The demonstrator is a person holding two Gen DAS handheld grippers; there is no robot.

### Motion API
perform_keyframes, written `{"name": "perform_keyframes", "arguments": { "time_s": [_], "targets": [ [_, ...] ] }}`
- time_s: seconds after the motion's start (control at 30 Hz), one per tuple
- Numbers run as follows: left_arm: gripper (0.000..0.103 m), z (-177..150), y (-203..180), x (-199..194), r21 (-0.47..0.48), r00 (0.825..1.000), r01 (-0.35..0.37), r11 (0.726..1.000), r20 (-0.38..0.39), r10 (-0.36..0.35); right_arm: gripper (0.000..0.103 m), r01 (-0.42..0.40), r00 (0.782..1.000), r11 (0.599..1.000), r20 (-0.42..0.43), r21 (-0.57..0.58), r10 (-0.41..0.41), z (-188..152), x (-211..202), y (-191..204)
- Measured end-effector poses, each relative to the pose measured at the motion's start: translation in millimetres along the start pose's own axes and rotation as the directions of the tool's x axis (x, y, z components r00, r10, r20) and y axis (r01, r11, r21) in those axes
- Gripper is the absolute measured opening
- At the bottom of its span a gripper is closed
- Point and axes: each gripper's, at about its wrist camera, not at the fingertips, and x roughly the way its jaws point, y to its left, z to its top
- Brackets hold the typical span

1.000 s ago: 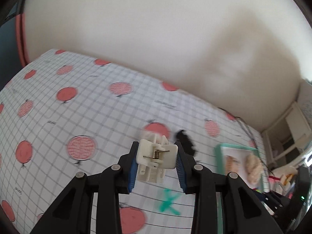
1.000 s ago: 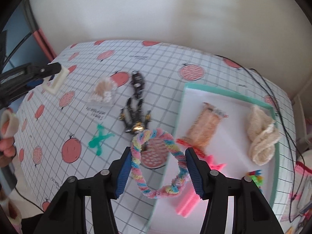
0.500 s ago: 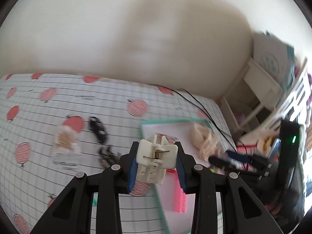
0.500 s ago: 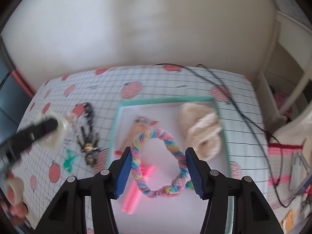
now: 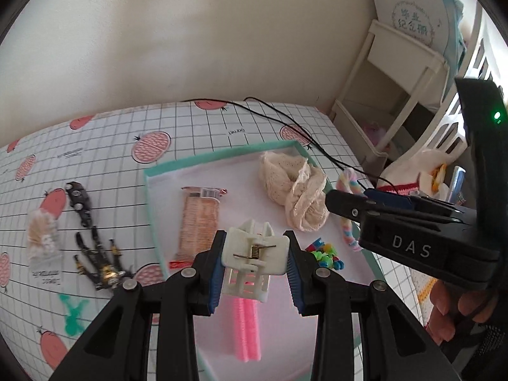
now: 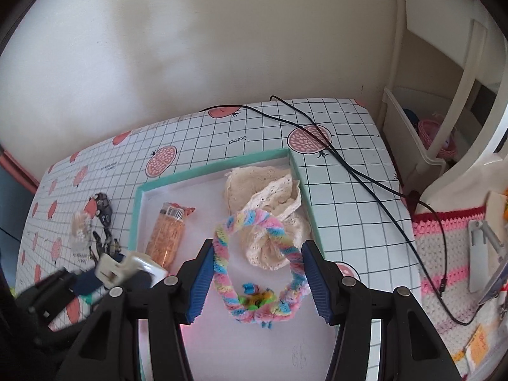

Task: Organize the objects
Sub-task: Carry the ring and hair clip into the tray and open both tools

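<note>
Two tongs are hovering over the teal-rimmed tray (image 5: 149, 190) at frame centre: the left tongs (image 5: 254, 273) are clamping a white clip (image 5: 254, 254), and the right tongs (image 6: 257, 282) are gripping a pastel braided ring (image 6: 257, 260). Lace cloth (image 6: 270, 197) is lying in the tray's upper right.

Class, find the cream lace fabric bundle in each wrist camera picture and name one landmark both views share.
Left wrist view: cream lace fabric bundle lies right of centre, in the tray's far right corner.
Right wrist view: the bundle sits at centre, partly behind the pastel braided ring.
Shared landmark: the teal-rimmed white tray.
</note>
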Motion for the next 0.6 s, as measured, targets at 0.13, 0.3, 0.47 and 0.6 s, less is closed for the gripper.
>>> {"name": "perform_keyframes", "arguments": {
  "time_s": [0.13,0.3,0.47,0.6],
  "targets": [
    [0.036,0,5,21,-0.026,1.000,0.001,1.000,-0.011,-0.001,0.058,0.018,1.000,1.000,0.014,0.024,-0.018,5,11,0],
    [0.036,1,11,40,-0.055,1.000,0.012,0.998,-0.023,-0.013,0.058,0.019,1.000,0.999,-0.006,0.036,-0.019,8,29,-2],
    [0.036,4,13,46,-0.065,0.999,0.029,0.997,-0.017,-0.030,0.058,0.025,0.999,0.999,-0.023,0.040,-0.024,7,42,-2],
    [0.036,6,14,46,-0.055,0.999,0.034,0.998,-0.020,-0.035,0.061,0.025,0.999,0.999,-0.028,0.044,-0.024,6,46,-2]
  ]
}}
